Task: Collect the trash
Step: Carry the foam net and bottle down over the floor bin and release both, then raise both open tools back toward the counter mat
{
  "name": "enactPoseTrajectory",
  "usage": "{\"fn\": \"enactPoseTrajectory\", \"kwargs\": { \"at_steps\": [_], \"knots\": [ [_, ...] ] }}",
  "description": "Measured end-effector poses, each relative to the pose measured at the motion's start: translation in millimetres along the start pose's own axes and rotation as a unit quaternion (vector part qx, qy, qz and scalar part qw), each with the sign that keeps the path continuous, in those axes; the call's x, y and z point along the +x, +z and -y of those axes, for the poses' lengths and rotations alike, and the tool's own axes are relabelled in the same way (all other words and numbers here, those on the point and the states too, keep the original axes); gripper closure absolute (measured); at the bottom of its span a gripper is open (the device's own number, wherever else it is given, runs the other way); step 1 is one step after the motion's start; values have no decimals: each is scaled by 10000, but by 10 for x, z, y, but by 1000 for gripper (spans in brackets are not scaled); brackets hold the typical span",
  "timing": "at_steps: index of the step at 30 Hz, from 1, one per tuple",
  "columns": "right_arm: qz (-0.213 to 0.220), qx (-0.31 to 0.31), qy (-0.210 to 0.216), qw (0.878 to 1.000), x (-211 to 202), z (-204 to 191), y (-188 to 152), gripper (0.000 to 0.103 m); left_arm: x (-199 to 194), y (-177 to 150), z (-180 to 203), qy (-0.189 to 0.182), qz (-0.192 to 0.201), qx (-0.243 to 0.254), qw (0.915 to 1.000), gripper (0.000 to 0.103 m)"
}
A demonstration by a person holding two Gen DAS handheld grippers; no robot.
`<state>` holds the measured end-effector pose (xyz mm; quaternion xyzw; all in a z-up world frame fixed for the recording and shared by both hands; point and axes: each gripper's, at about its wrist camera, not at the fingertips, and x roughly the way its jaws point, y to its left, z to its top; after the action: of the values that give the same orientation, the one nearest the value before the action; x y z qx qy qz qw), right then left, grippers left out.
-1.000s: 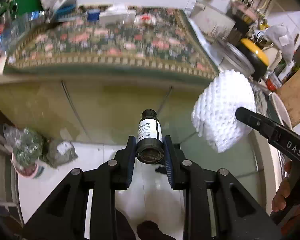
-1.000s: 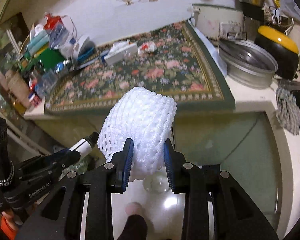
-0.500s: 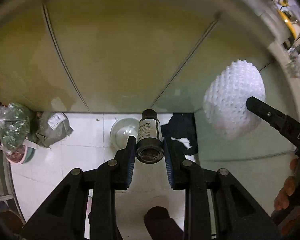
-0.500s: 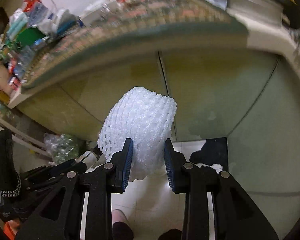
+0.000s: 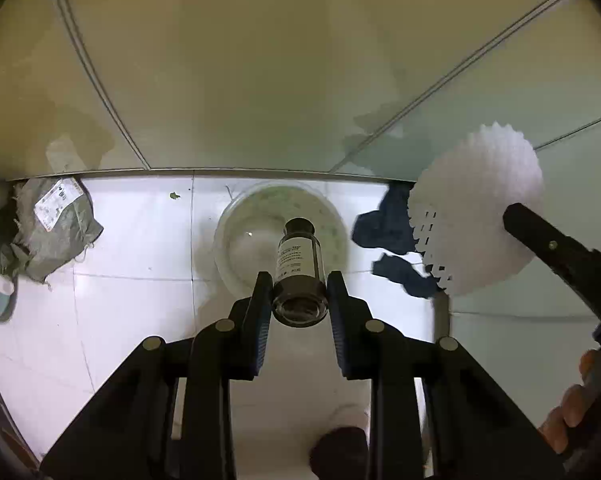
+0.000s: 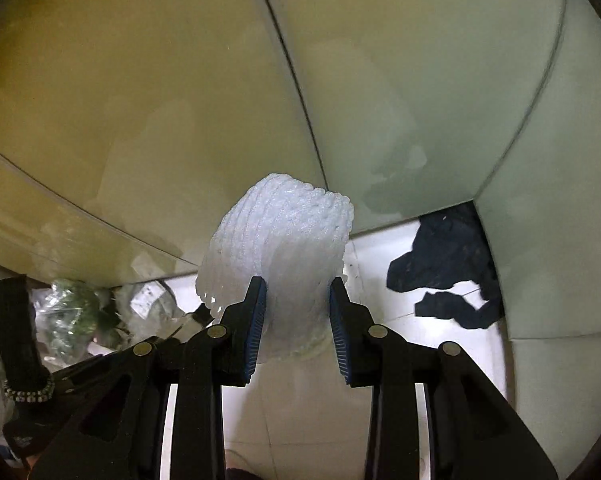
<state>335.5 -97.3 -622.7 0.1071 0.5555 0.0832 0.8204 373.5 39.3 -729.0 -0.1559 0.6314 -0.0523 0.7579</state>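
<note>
Left tongs [image 5: 299, 292] clamped on dark bottle [image 5: 299, 268], poised over clear bowl [image 5: 256, 216] on white tile floor [image 5: 140, 248]. Right tongs [image 6: 298, 308] squeezing foam net [image 6: 284, 240]. Dark rag [image 6: 448, 268] in cabinet corner, bags [image 5: 56, 228] to the left.

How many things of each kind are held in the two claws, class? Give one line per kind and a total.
Dark glass bottle, in the left claw: 1
White foam fruit net, in the right claw: 1
Total: 2
</note>
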Motion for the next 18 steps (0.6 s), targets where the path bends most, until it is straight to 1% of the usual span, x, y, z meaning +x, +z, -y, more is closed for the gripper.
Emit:
{"fn": "enactPoseTrajectory", "kwargs": {
  "at_steps": [2,3,5,6,7,8,10,11,13,16,18],
  "knots": [
    [-10,-75,59,10000,140,-9,6,73,174,24,-37,170,100,28,9998,76],
    [-36,-132,195,9997,204,-37,-4,70,225,44,-32,238,101,62,9996,76],
    [-168,-192,450,9987,342,-69,-14,68,323,74,-69,275,38,152,9995,76],
    [-245,-236,562,9978,403,-78,-34,63,353,74,-98,280,3,172,9995,76],
    [-304,-278,569,9975,449,-113,-40,61,353,82,-121,301,-16,187,9994,75],
    [-343,-330,505,9976,493,-155,-60,59,335,85,-136,349,-22,199,9992,73],
    [-410,-457,359,9975,548,-188,-86,57,322,94,-202,399,-50,209,9990,72],
    [-447,-497,288,9973,559,-185,-96,57,248,87,-218,439,-66,205,9988,72],
    [-508,-506,282,9970,533,-148,-103,57,146,80,-249,491,-62,209,9986,72],
    [-582,-466,302,9968,374,-133,-63,57,-215,78,-219,514,-4,205,9985,72],
    [-577,-504,228,9968,195,-183,-17,57,-450,82,-170,540,45,224,9983,72]
  ]
}}
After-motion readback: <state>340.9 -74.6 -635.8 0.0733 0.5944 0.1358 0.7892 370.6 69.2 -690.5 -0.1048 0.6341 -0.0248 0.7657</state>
